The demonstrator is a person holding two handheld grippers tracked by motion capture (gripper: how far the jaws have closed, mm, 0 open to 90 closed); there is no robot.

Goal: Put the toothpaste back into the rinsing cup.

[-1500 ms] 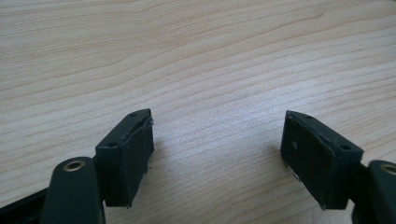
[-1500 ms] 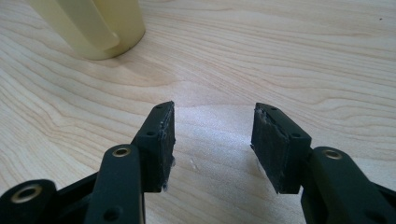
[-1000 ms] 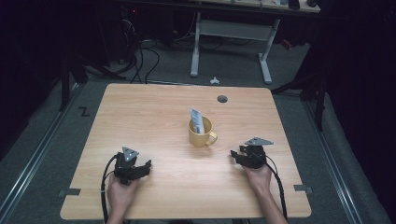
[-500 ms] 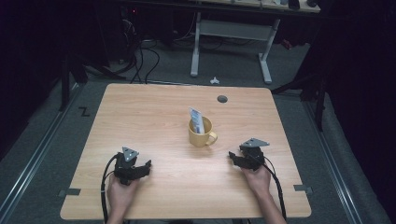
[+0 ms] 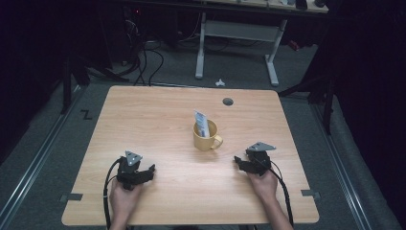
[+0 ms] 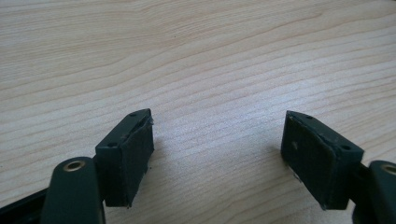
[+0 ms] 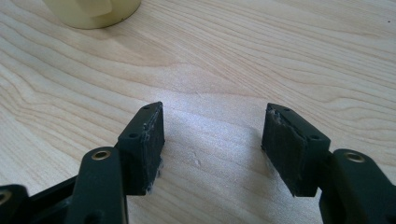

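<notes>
Both tools, left [image 5: 143, 172] and right [image 5: 242, 163], are resting wide open and empty on the counter [image 5: 158, 115]; mug [image 5: 206, 136] with packet [image 5: 202, 122] sitting at center, 10 o'clock of the right tool, so approaching squarely seems best.

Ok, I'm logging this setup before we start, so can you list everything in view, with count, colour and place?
Table: one, light wood, fills the middle of the high view.
Mug: one, yellow, upright near the table's centre, handle toward the right gripper.
Packet: one, white and blue, standing in the mug.
Hole: one, dark, round, near the table's far edge.
Desk frame: one, white, on the floor beyond the table.
Cables: several, black, on the floor at far left.
Left gripper: one, black, near-left of the table, jaws open.
Right gripper: one, black, near-right, jaws open.
</notes>
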